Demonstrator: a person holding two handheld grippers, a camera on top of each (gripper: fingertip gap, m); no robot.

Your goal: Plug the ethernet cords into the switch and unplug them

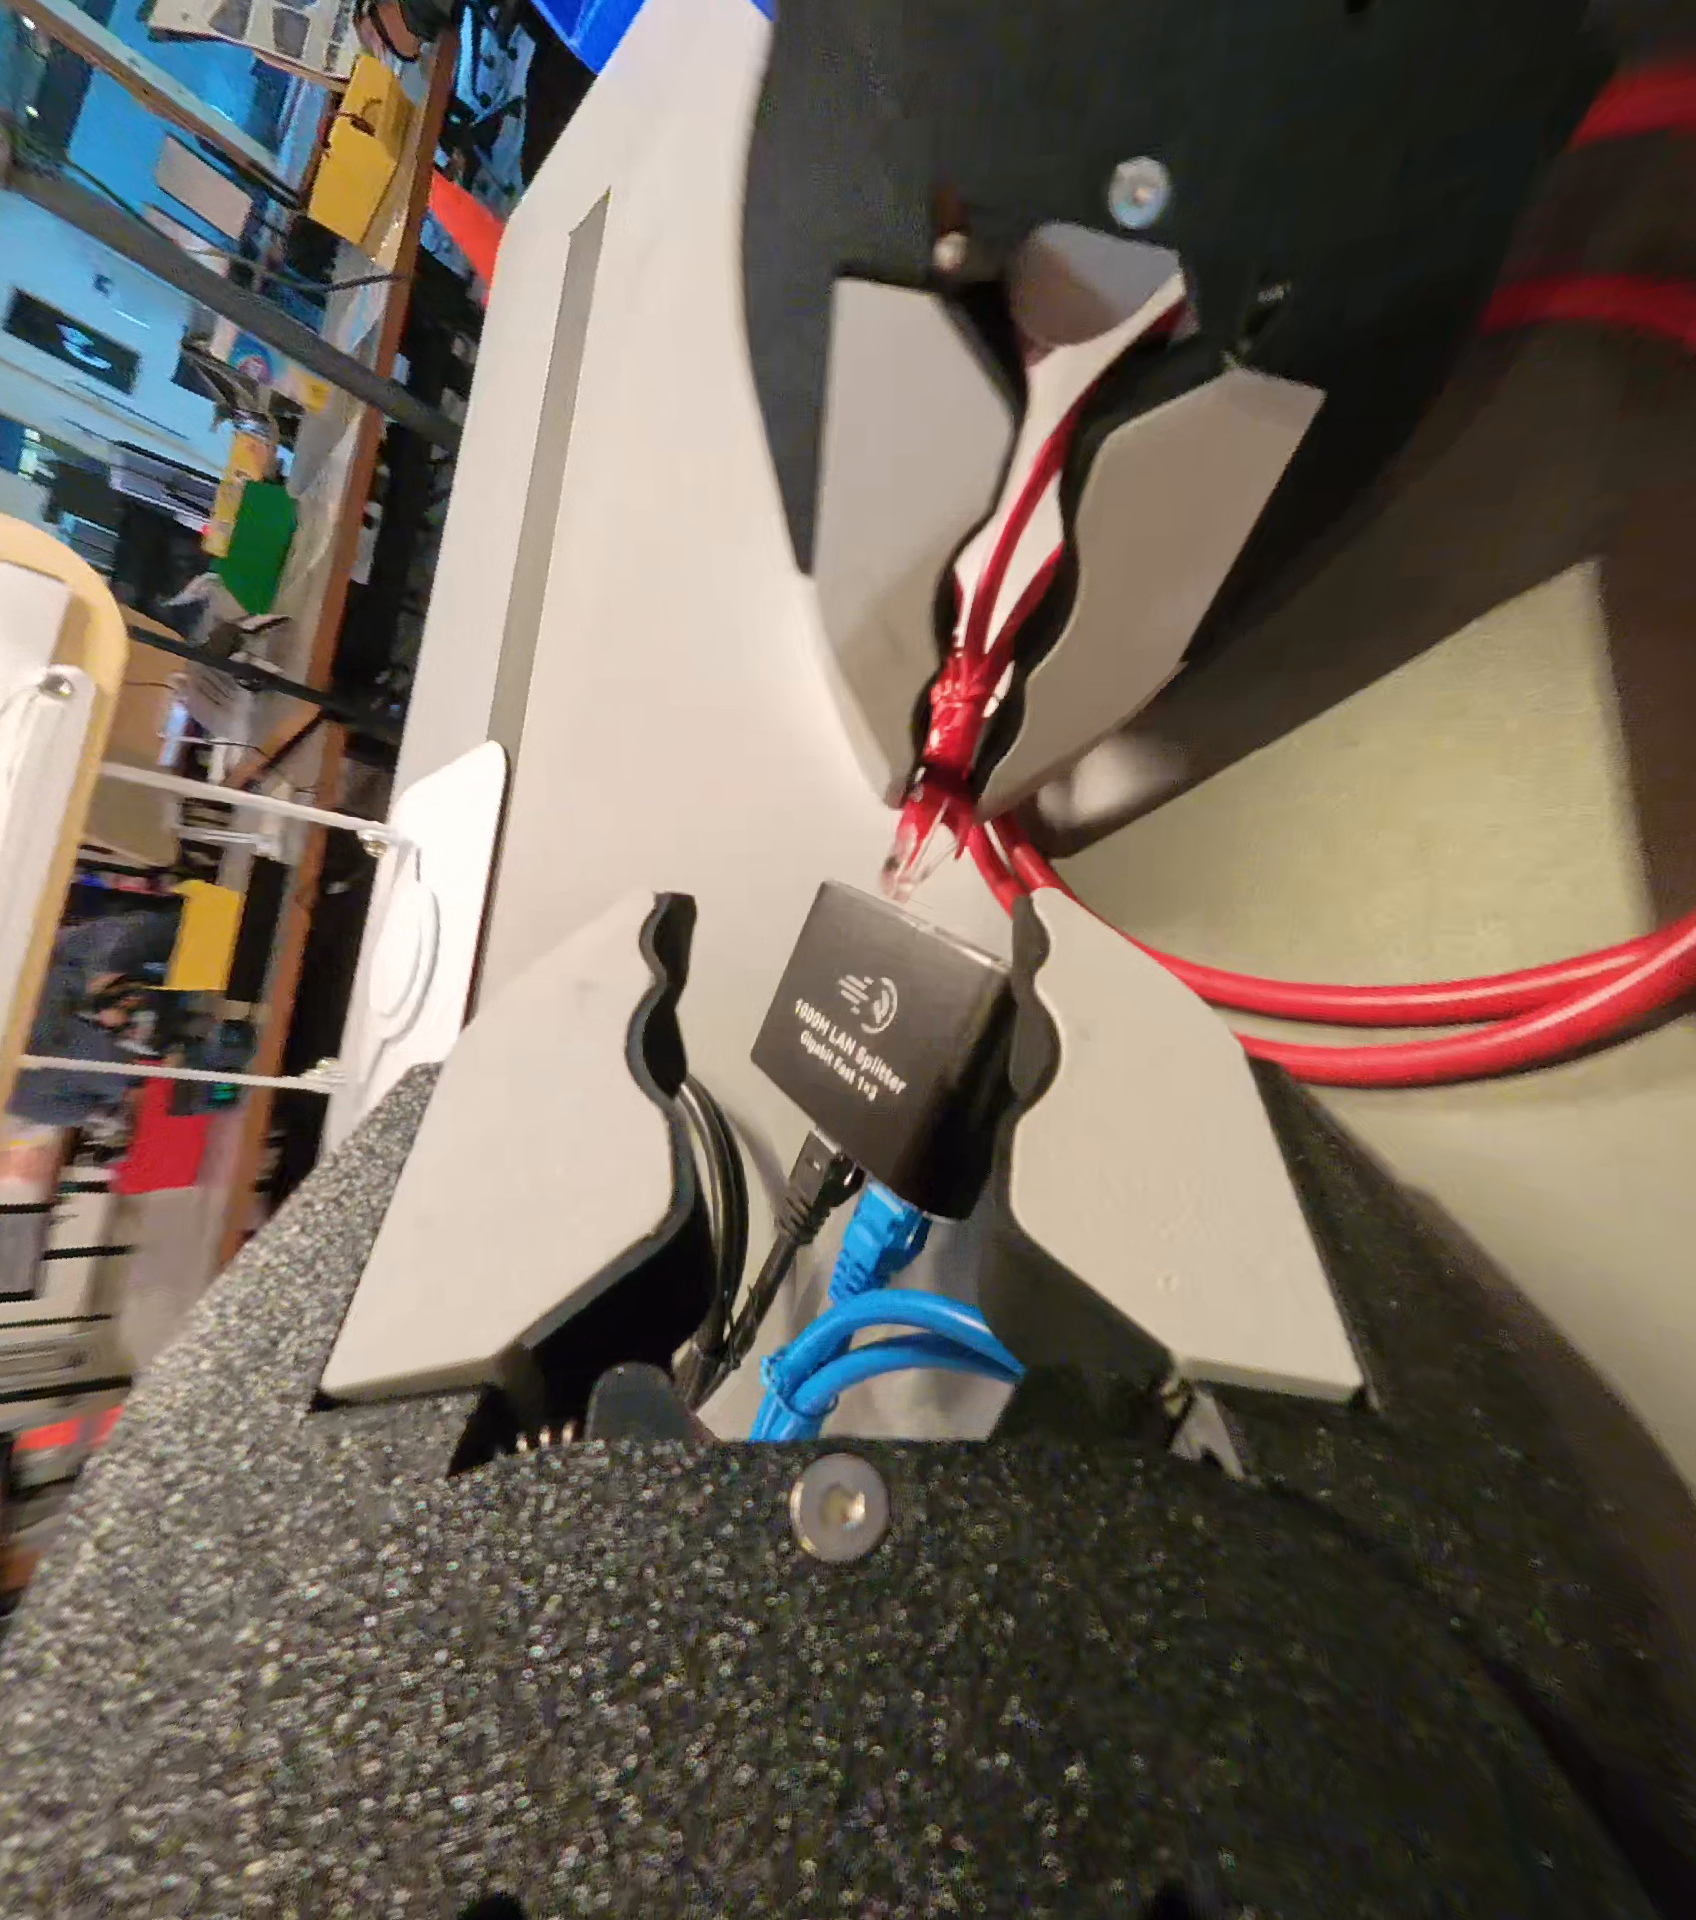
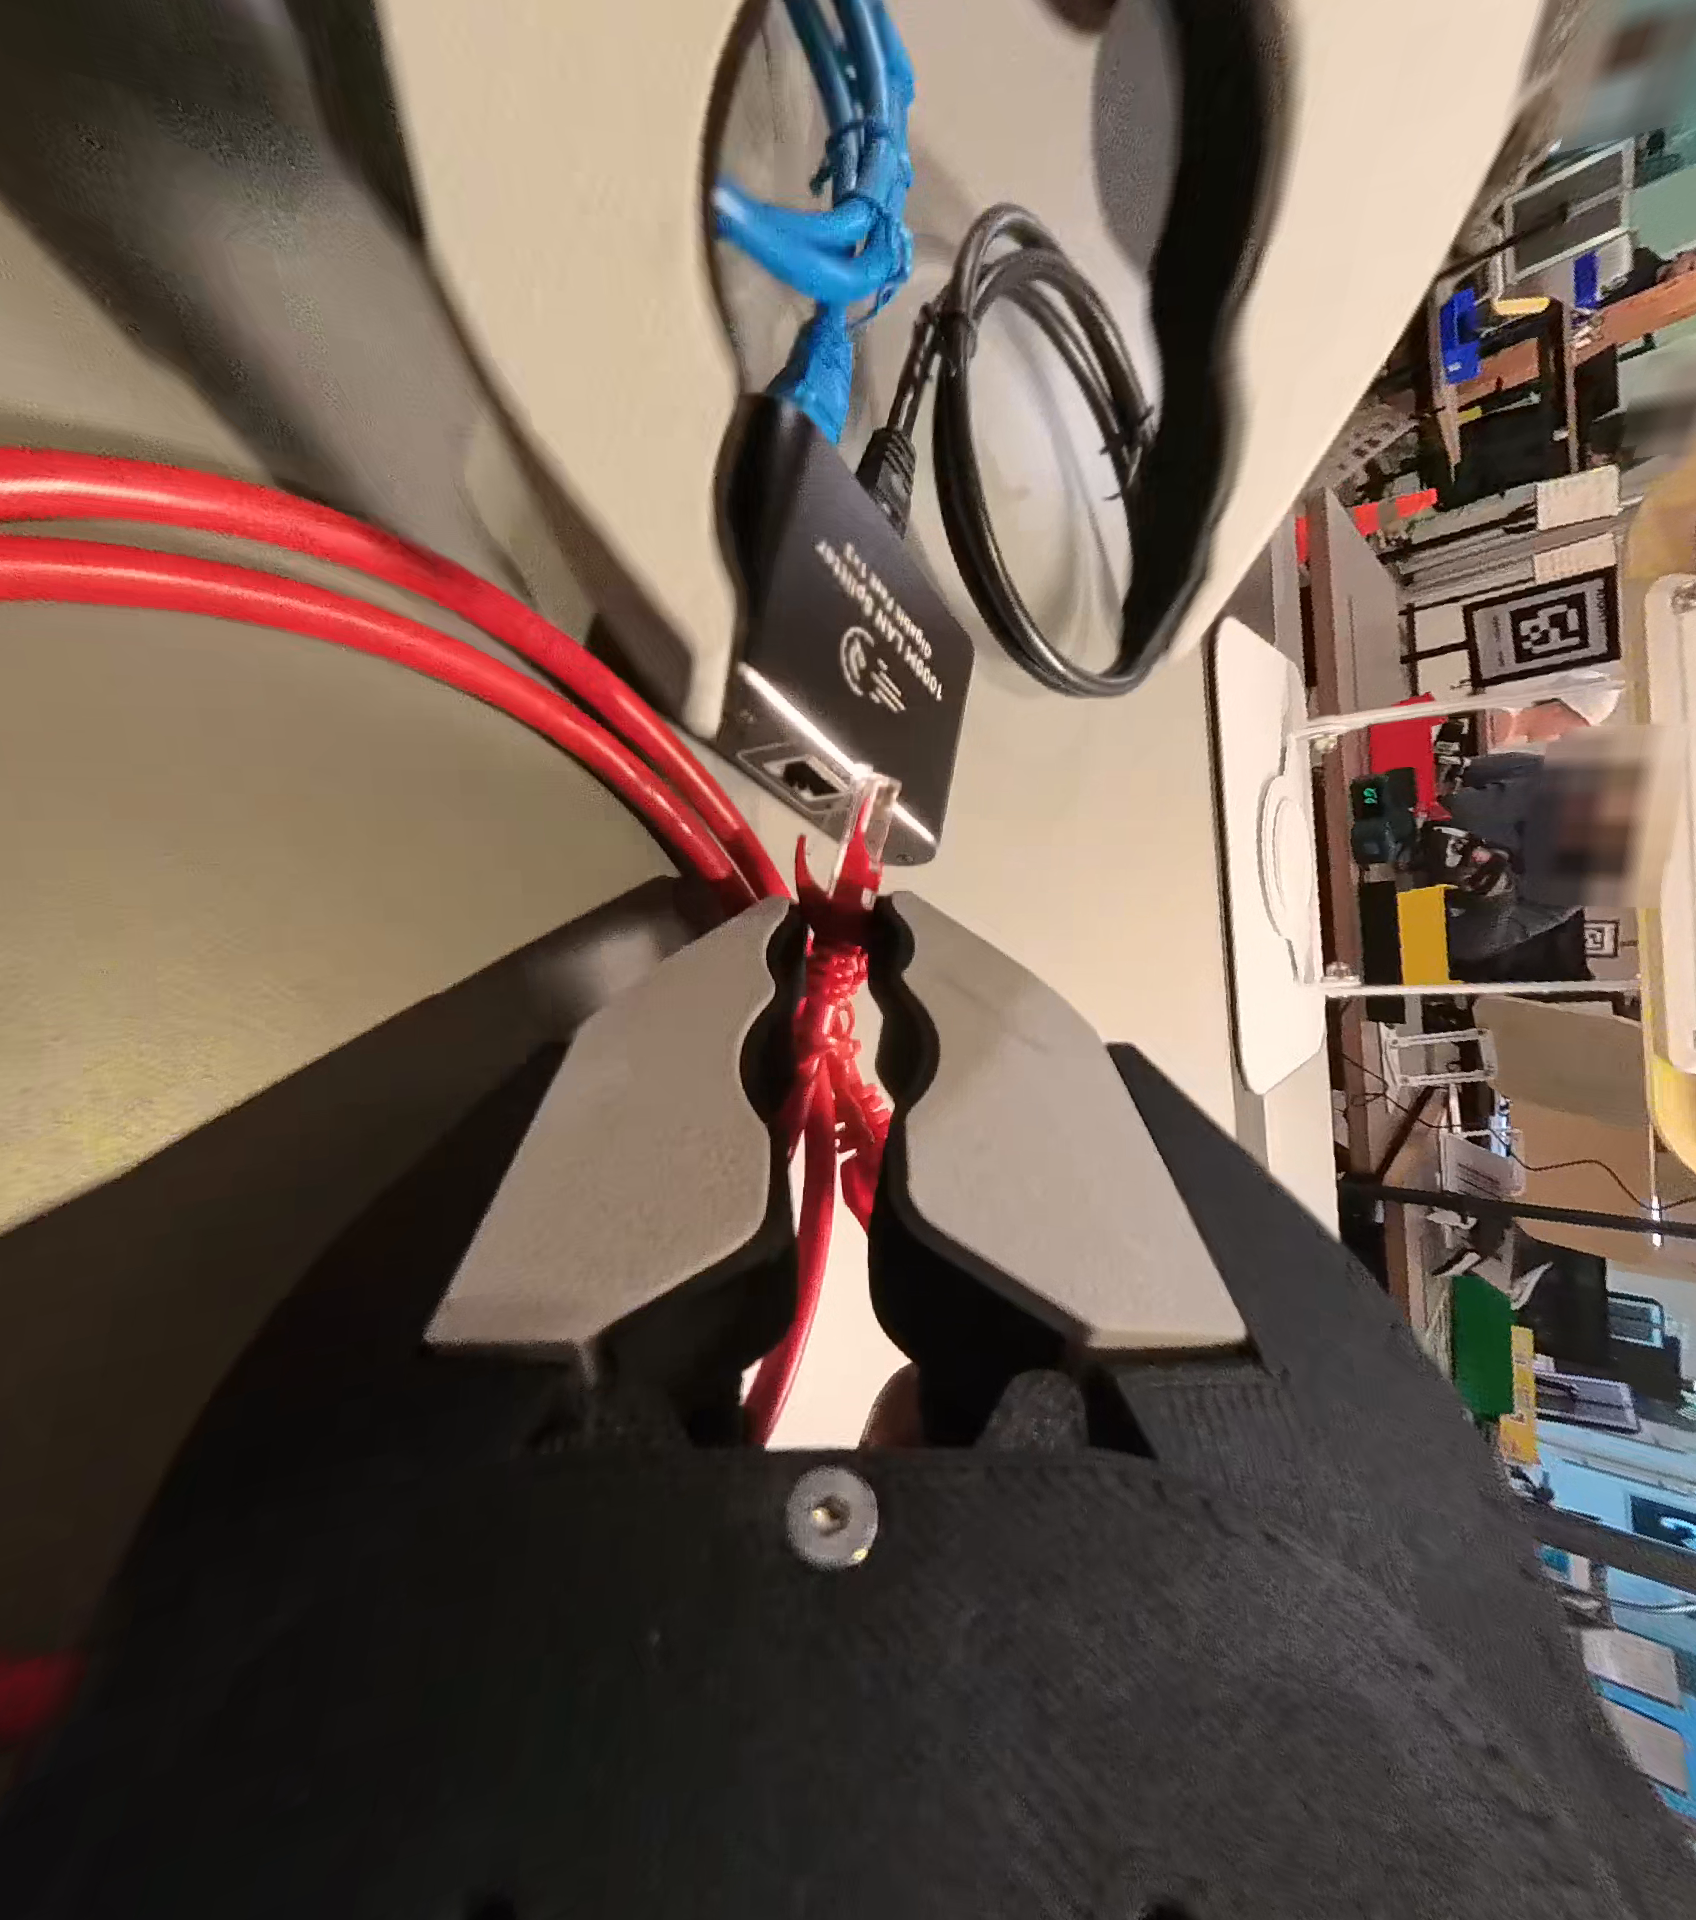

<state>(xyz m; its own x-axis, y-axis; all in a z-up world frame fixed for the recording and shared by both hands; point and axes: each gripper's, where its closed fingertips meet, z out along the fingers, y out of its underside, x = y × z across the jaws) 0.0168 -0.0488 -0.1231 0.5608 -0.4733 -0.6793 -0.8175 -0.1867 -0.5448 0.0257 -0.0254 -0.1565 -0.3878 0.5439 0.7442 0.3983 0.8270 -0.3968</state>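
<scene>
Red cord is being pinched by the right claw, whose two grey fingers are closing tight on the ribbed boot just behind the clear plug. That plug is sticking out past the fingertips and is touching the front edge of the small black switch box, at an open port; whether it is seated cannot be told. Two loops of the red cord are trailing away to the left of this claw.

In the left wrist view, the left claw is standing open, with the switch box lying between its grey fingers, close against the right-hand one. Just behind the box, within the claw's gap, a blue cord and a thinner black cord are running into its near end. Straight ahead, the right claw is pointing the red plug at the box's far end.

All of it is resting on a pale tabletop.
</scene>
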